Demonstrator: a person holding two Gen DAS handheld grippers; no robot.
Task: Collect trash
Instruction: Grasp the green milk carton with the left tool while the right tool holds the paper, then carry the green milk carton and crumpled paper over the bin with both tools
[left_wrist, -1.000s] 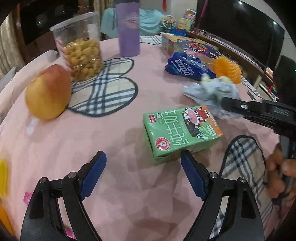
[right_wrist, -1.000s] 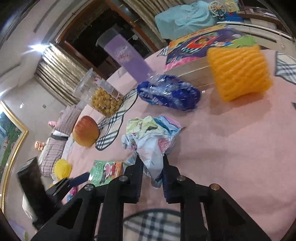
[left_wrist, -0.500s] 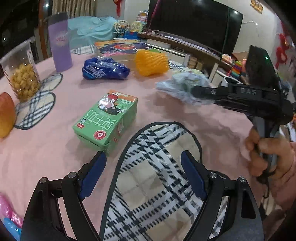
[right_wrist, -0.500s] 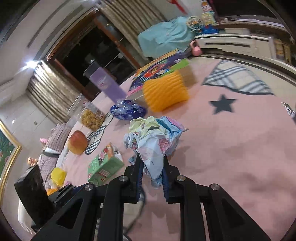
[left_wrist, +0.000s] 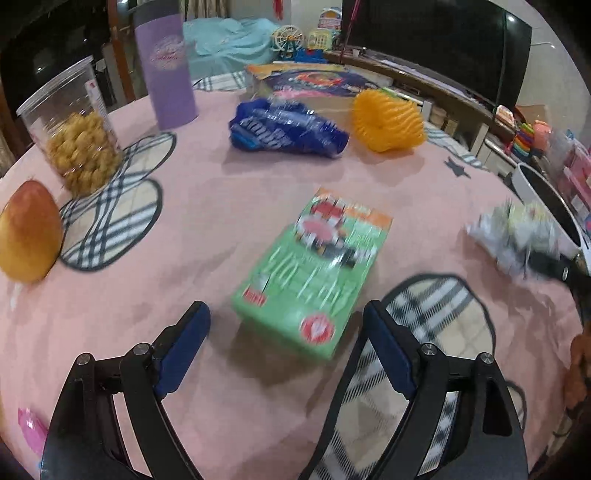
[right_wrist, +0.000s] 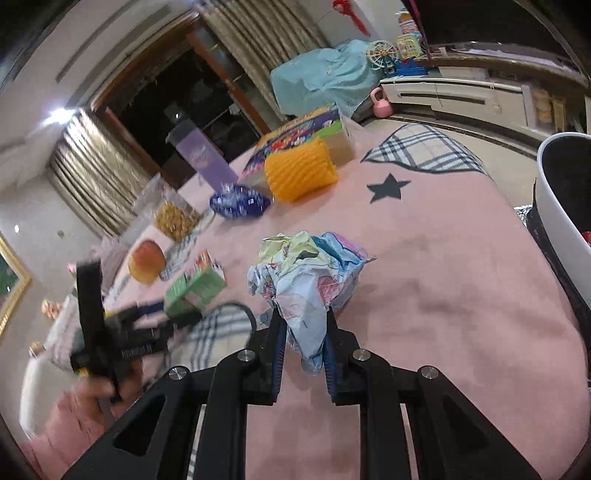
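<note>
Since the earlier frame, the right gripper (right_wrist: 303, 332) has carried the crumpled paper wad (right_wrist: 306, 273) across the pink tablecloth (right_wrist: 443, 295) toward the white bin (right_wrist: 557, 221); its fingers stay clenched on the wad. Left gripper (left_wrist: 286, 325), jaws spread and empty, has swung back to face the green milk carton (left_wrist: 314, 273), which lies flat just ahead of its fingertips.

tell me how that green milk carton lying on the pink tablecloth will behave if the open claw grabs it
The green carton lies flat on a broad face, so it probably won't roll or tip. Its boxy sides look stiff enough to grip, though if empty they may dent and it would feel light. The open left claw looks wide enough to straddle it; the printed surface may be slightly slick.
</note>
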